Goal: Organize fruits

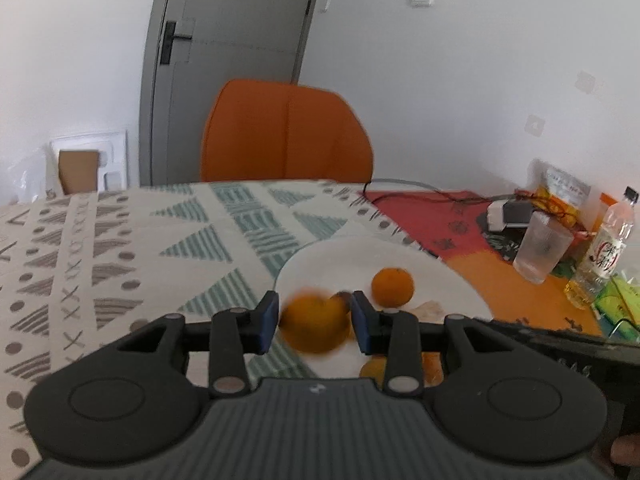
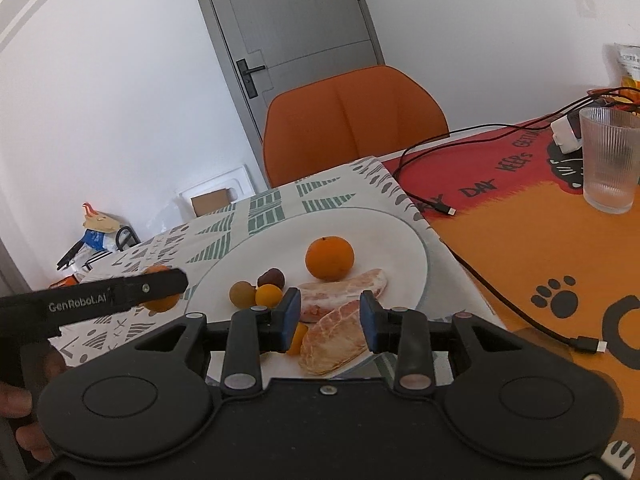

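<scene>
Between the blue pads of our left gripper (image 1: 314, 320) sits a blurred orange (image 1: 316, 326); the jaws stand a little apart, and we cannot tell whether the pads press it. Just beyond, up and to the right, a second orange (image 1: 392, 286) rests on the white plate (image 1: 320, 260). Our right gripper (image 2: 330, 322) is partly open and holds nothing, its pads apart over the near edge of the plate (image 2: 376, 226). Two peeled pomelo wedges (image 2: 336, 340) lie directly ahead of it, with small round fruits (image 2: 256, 292) to their left. A ribbed glass (image 2: 610, 160) stands far right on the orange mat (image 2: 520, 240).
</scene>
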Action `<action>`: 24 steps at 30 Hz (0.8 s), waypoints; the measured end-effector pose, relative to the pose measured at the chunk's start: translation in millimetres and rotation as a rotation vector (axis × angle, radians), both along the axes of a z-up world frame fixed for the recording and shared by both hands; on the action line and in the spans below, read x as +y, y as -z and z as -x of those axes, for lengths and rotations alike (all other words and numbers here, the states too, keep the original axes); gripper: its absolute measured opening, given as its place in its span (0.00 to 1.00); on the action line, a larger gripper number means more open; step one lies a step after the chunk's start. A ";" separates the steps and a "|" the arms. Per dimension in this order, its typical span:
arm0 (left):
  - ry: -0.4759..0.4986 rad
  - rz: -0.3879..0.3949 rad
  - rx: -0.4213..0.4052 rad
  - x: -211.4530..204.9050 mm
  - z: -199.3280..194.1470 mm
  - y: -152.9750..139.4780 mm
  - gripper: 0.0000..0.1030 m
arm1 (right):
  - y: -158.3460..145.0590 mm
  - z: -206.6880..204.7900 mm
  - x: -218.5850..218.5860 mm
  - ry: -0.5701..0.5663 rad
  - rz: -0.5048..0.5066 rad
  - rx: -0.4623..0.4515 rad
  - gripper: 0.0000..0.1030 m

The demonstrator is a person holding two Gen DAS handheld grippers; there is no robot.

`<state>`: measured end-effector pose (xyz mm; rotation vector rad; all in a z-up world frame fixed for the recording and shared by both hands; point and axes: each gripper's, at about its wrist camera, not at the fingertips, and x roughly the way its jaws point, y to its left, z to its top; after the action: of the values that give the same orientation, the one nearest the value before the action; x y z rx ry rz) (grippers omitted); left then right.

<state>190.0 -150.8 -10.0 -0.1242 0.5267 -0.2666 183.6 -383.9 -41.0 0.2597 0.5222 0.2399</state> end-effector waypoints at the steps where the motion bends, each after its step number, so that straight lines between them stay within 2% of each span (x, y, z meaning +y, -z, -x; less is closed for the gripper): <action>1: 0.000 -0.005 -0.006 0.1 0.5 -1.6 0.44 | 0.2 0.3 0.1 0.000 -0.001 0.001 0.37; 5: -0.029 -0.015 -0.009 6.0 2.3 -4.4 0.65 | -0.9 1.4 3.0 -0.002 -0.002 -0.004 0.43; 8: -0.058 -0.033 -0.017 13.5 7.1 -6.1 0.77 | -1.0 2.9 6.5 -0.005 -0.004 -0.005 0.49; 9: -0.067 -0.034 -0.018 16.8 8.9 -6.7 0.78 | -0.9 3.3 8.3 -0.005 -0.004 -0.004 0.53; 13: -0.107 -0.033 -0.015 31.3 15.5 -6.9 0.83 | -2.2 5.1 15.3 -0.001 0.000 -0.003 0.60; 15: -0.129 -0.048 -0.004 37.3 18.1 -6.8 0.84 | -2.3 8.5 18.3 0.004 -0.005 -0.010 0.71; 17: -0.143 -0.058 0.006 43.1 21.8 -7.1 0.86 | -2.9 11.7 21.3 0.012 -0.013 -0.017 0.75; 19: -0.148 -0.043 0.008 50.2 26.7 -8.9 0.88 | -3.2 13.3 24.6 0.014 -0.016 -0.018 0.78; 21: -0.160 -0.025 0.008 56.8 31.7 -10.9 0.88 | -4.8 15.9 28.5 0.021 -0.015 -0.022 0.90; 23: -0.165 -0.015 0.006 62.4 36.9 -13.5 0.88 | -7.3 20.3 32.7 0.035 -0.005 -0.038 0.97; 24: -0.164 -0.013 0.006 64.8 39.5 -14.5 0.88 | -9.0 22.7 35.2 0.034 0.001 -0.046 0.97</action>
<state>150.5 -86.0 4.5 -0.1547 0.5211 -0.1030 160.9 -348.6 -32.0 0.2615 0.4723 0.2121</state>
